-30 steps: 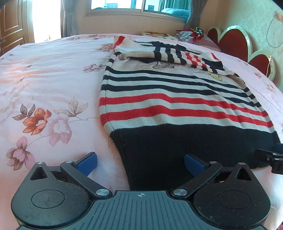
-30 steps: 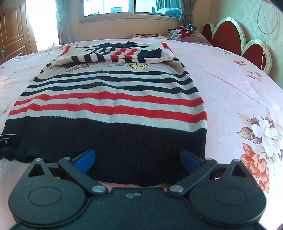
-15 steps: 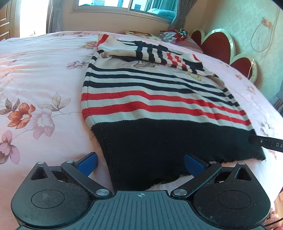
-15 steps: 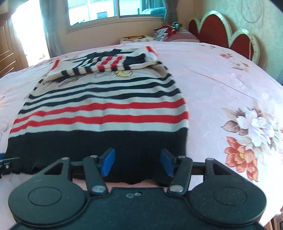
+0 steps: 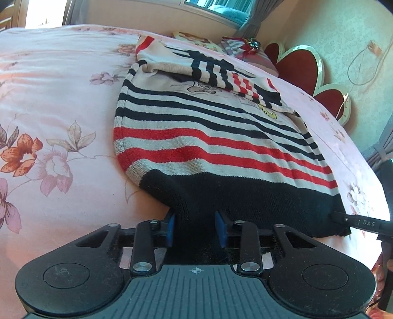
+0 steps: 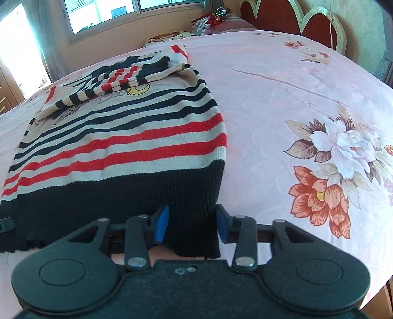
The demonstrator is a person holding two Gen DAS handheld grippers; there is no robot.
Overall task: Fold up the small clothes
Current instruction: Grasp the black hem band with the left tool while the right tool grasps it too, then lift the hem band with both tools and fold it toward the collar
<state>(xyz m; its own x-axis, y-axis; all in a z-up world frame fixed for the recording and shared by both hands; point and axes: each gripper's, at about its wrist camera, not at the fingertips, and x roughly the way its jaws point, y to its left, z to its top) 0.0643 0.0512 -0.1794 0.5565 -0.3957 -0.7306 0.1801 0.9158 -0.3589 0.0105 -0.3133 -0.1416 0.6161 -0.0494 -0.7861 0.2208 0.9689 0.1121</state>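
A small knit sweater [image 5: 216, 137] with black, red and cream stripes and a black hem lies on the pink floral bed, its sleeves folded across the chest. It also shows in the right wrist view [image 6: 122, 137]. My left gripper [image 5: 196, 229] has its blue pads closed in on the hem's left corner, which is bunched between them. My right gripper [image 6: 190, 224] has its pads closed in on the hem's right corner. The tip of the right gripper [image 5: 361, 223] shows at the hem's far corner in the left wrist view.
The pink floral bedspread [image 6: 307, 117] spreads wide on both sides of the sweater. A red scalloped headboard [image 5: 302, 68] and pillows [image 5: 245, 49] stand at the far end, under a window [image 6: 118, 14]. The bed's near edge lies just below the grippers.
Both grippers have narrowed from wide open onto the hem corners. The left hem corner has bunched up and lifted slightly. Both cameras have tilted and moved closer.
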